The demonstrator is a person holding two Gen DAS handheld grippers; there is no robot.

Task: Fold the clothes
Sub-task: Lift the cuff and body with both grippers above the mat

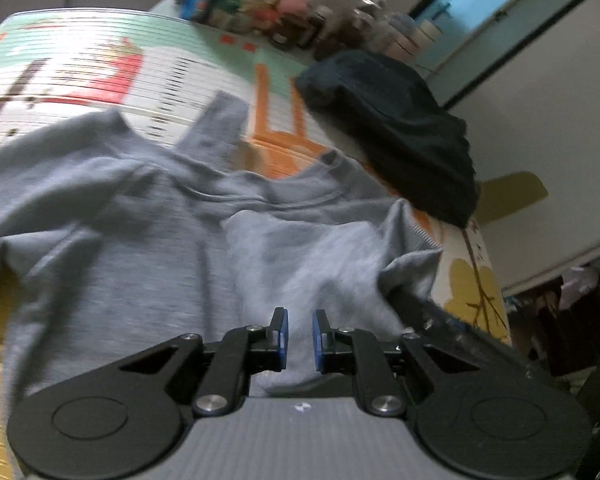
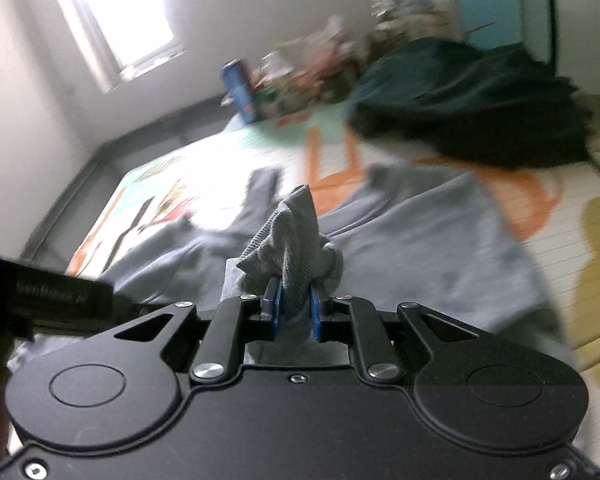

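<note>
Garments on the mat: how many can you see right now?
2. The grey sweatshirt lies spread nearest the grippers; the dark garment is heaped beyond it. More may be hidden.

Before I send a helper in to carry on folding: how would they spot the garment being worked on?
Look at the patterned play mat on the floor. The grey sweatshirt lies spread across its near part, its edge bunched between the pads of the right gripper. The only other garment is a dark heap further back; this one is pale grey and lies open.
</note>
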